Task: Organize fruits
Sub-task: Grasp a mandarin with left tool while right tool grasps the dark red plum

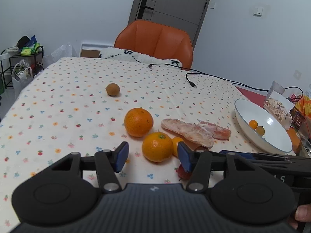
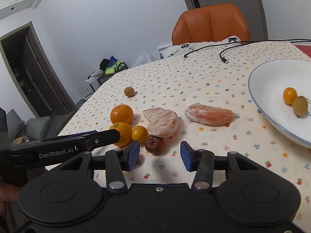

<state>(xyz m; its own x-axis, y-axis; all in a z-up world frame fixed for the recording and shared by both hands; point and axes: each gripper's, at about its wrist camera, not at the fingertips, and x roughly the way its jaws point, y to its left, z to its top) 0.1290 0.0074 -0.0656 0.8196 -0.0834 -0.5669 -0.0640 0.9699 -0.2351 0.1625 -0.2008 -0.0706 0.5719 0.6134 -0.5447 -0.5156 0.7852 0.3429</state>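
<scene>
left gripper (image 1: 153, 156) jaws wide, empty, mandarin (image 1: 157, 147) between its tips | right gripper (image 2: 160, 155) wide, empty, dark wrinkled fruit (image 2: 155, 144) just ahead at 12 | big orange (image 1: 138, 122) behind mandarin at 11 | peeled segments (image 1: 189, 131) at 1 | brown fruit (image 1: 113, 89) far at 11 | bowl (image 1: 272, 143) at 2 holds two small fruits

Both pictures are evenly bright under soft indoor light from above, so the fruits lay only small, pale shadows on the tablecloth (image 1: 77, 97). A white glare spot sits inside the bowl (image 1: 270, 121). The fisheye bends the door (image 1: 171, 0) and walls near the edges, and the corners go dark.
</scene>
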